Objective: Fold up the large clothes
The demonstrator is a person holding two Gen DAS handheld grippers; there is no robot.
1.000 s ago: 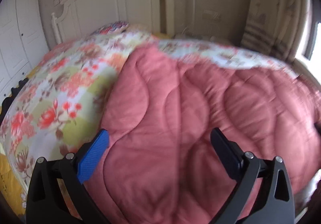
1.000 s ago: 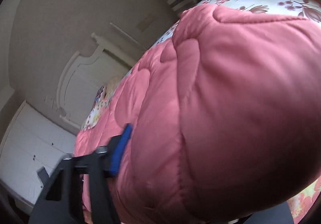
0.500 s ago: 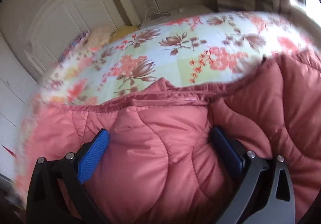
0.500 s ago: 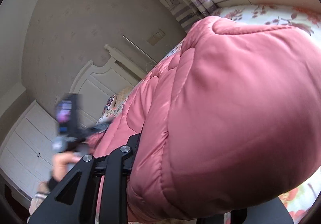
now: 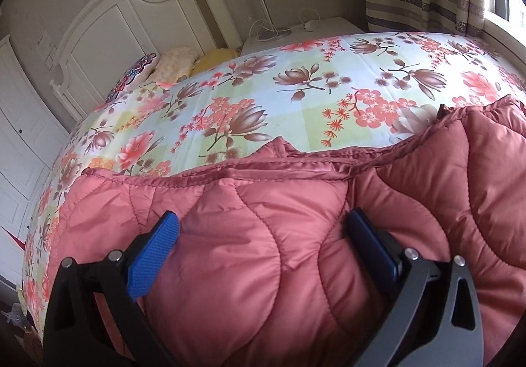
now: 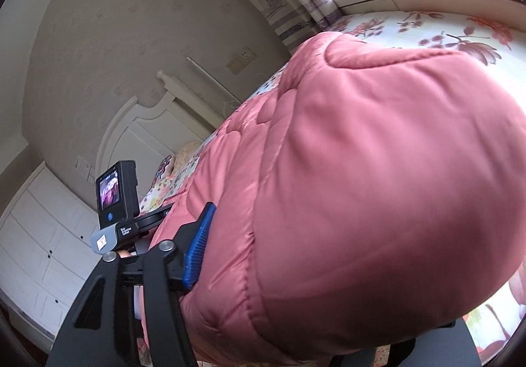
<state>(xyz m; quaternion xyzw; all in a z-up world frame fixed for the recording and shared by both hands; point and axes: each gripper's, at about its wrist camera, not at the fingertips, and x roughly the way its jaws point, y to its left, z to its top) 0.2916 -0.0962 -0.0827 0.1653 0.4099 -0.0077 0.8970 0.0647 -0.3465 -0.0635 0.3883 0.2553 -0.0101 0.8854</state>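
A thick fold of the pink quilted coat (image 6: 361, 186) bulges between the jaws of the right gripper (image 6: 315, 288), which are opening; only the blue left pad (image 6: 199, 248) shows, touching the fabric. Beyond it, the left gripper's camera unit (image 6: 115, 192) hangs over the floral bedsheet (image 6: 427, 25) near the white headboard (image 6: 138, 133).

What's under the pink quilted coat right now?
The pink quilted coat lies on the floral bedsheet, which shows bare beyond its hem. Whatever is directly beneath the padded bulk is covered.
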